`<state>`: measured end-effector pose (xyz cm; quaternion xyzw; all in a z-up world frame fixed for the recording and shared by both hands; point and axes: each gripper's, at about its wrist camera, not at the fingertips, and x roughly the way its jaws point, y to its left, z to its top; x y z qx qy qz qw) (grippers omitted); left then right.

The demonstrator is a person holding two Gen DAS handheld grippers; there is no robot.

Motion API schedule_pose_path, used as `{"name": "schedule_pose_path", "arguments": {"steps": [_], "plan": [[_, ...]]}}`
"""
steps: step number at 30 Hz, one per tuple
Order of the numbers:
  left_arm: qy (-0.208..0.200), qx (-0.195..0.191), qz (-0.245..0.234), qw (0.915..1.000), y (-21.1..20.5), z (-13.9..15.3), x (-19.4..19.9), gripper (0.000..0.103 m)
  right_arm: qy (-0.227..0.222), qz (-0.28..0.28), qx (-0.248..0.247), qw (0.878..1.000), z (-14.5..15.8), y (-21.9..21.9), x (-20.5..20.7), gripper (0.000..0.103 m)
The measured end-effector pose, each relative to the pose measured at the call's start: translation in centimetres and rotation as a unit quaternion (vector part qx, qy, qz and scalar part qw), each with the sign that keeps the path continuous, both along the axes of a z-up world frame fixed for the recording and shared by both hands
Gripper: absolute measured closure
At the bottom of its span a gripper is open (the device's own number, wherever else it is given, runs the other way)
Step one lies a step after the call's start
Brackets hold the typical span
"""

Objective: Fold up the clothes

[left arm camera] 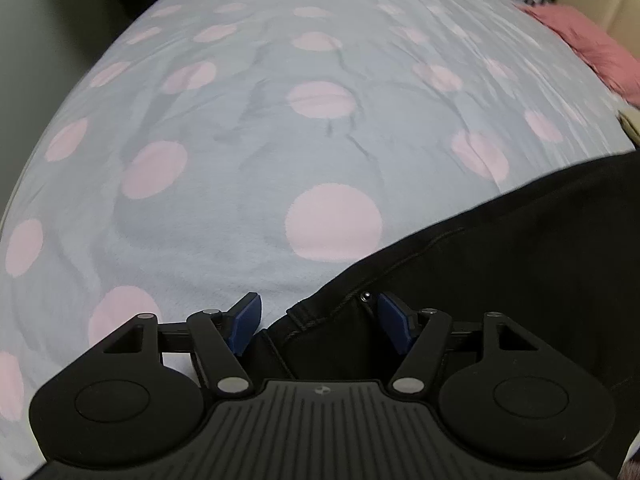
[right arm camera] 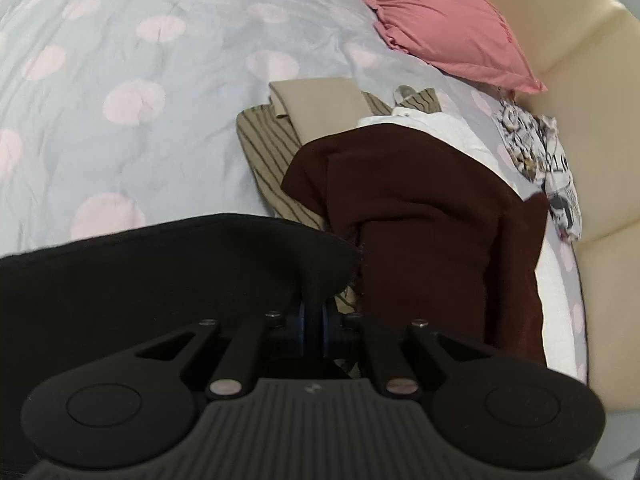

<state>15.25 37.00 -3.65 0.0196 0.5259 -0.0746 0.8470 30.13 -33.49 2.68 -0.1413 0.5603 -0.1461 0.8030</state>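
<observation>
Black garment (left arm camera: 500, 264), seamed, pinched at corner

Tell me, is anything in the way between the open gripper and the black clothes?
Nothing visible. The left gripper has its jaws open around the edge of the black garment, whose corner sits right between them on the dotted bedspread. The right gripper already pinches the garment.

Home bedroom, dotted bedsheet (left arm camera: 248, 216), pink pillow (right arm camera: 444, 24), cream headboard (right arm camera: 580, 40)
</observation>
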Motion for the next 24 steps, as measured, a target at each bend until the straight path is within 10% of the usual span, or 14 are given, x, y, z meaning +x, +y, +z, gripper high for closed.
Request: {"name": "schedule_pose_path", "arguments": {"steps": [21,24], "plan": [[0.03,-0.027,0.048,0.998,2.5,-3.0,-0.4,0.027,0.01,0.043,-0.017,0.999,-1.2,1.0,-0.2,0.094],[0.016,-0.019,0.059,0.998,2.1,-3.0,-0.4,0.037,0.009,0.047,-0.017,0.999,-1.1,1.1,-0.3,0.094]]}}
